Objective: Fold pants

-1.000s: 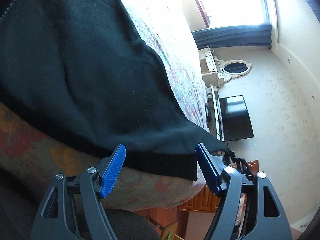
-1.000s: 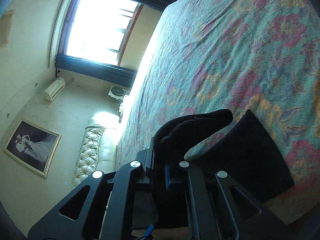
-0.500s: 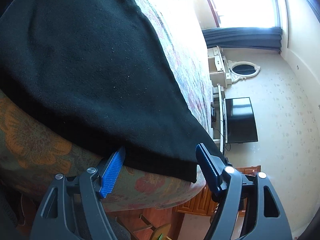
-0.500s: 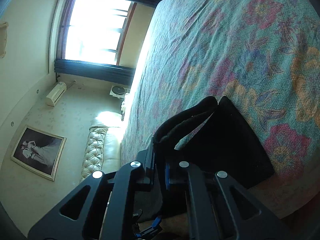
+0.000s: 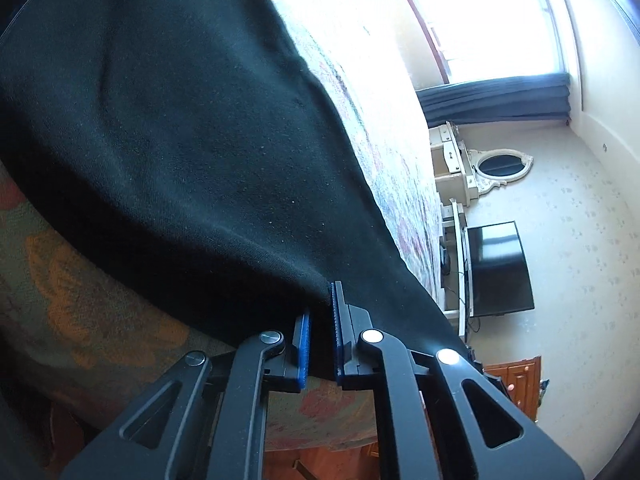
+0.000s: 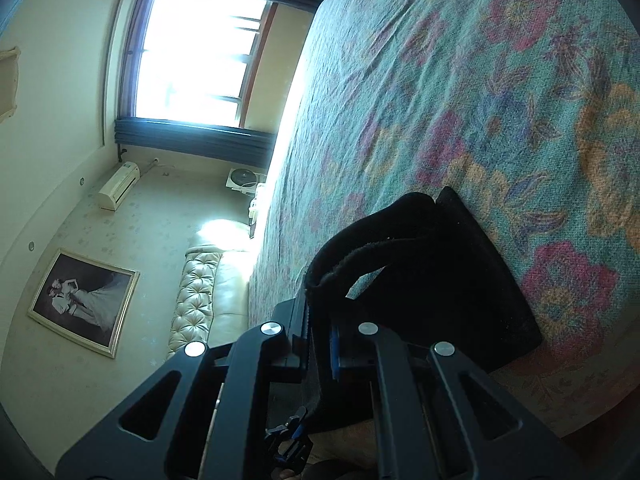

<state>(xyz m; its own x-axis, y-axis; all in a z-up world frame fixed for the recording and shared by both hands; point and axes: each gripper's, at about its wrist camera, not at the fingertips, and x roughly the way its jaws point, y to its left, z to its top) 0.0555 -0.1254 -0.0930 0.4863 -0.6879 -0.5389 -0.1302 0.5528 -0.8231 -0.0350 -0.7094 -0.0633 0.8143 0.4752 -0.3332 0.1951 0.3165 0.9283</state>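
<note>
A: Largest first. Bed [image 6: 460, 80], floral cover, filling most of both views. Black pants [image 5: 168, 128] spread across it near the edge, hem end hanging toward the side.

B: Confirmed. In the right wrist view, pants [image 6: 448, 276] bunched, one band of fabric looped up off the cover. Grip status?

A: Left gripper [image 5: 320, 336] pinched narrow on the pants edge, blue pads [image 5: 304, 344] pressed against cloth on both sides. Right gripper [image 6: 318, 344] likewise clamped on a thick fold of the same garment.

B: Step in hand?

A: Judged as: both ends secured, ready to lift for a fold. No fold visibly completed from here; progress likely early to middle.

B: Next move?

A: Probably raise both grips together, carry one end over the other, keep edges aligned, lower flat. Fabric heavy and limp, so tension needed between grips to avoid sagging.

B: Risk?

A: Slipping off the bed edge on the left side; uneven layers in the right clamp.

B: Containers?

A: None seen holding anything. Cabinet [image 5: 516, 380] at far wall, contents not visible.
</note>
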